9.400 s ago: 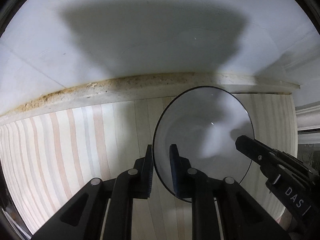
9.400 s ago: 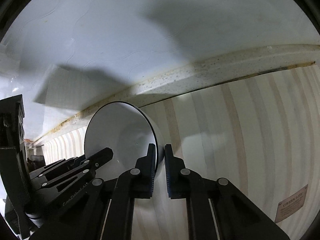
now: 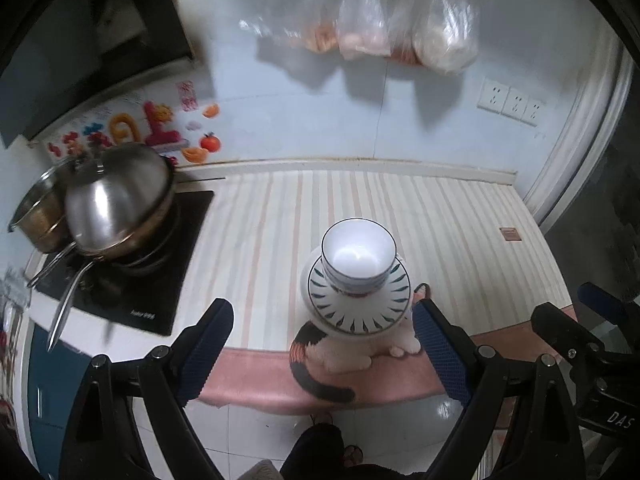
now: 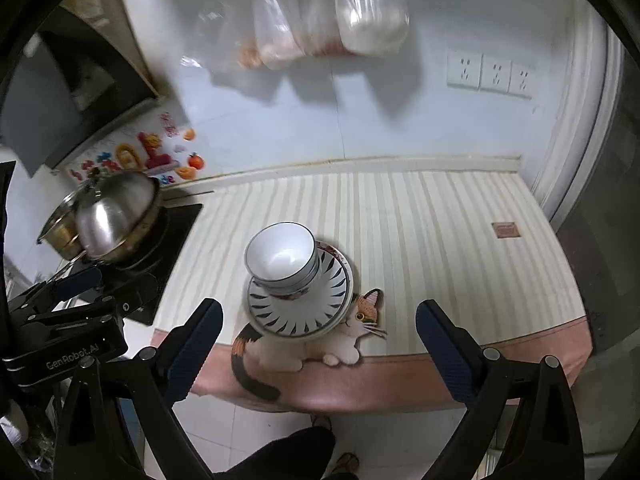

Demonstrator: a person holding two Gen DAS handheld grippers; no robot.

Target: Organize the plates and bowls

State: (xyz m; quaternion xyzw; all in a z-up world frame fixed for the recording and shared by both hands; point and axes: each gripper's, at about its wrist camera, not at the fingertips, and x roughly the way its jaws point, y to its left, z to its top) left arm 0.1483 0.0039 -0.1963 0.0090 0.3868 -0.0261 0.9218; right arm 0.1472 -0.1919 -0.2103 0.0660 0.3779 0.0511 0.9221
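White bowls with blue rims (image 3: 357, 256) (image 4: 282, 258) are stacked on top of a pile of plates (image 3: 360, 312) (image 4: 304, 312), the top plate showing dark radial marks. The pile stands on the striped mat near the counter's front edge, over a cat picture. My left gripper (image 3: 322, 334) hangs open above and in front of the pile, nothing between its fingers. My right gripper (image 4: 318, 334) is open too, also back from the pile and holding nothing. Each gripper shows at the edge of the other's view.
A steel pot with lid (image 3: 116, 200) (image 4: 116, 216) sits on a black hob (image 3: 132, 280) at the left. Plastic bags (image 3: 368, 20) hang on the wall, with sockets (image 3: 512, 102) to the right. The striped mat (image 3: 460, 232) covers the counter. A person's feet (image 3: 328, 440) stand on the tiled floor below.
Earlier both grippers were shut on one bowl held close to the wall. Now both are open, pulled back and up, and the bowls sit stacked on the plates.
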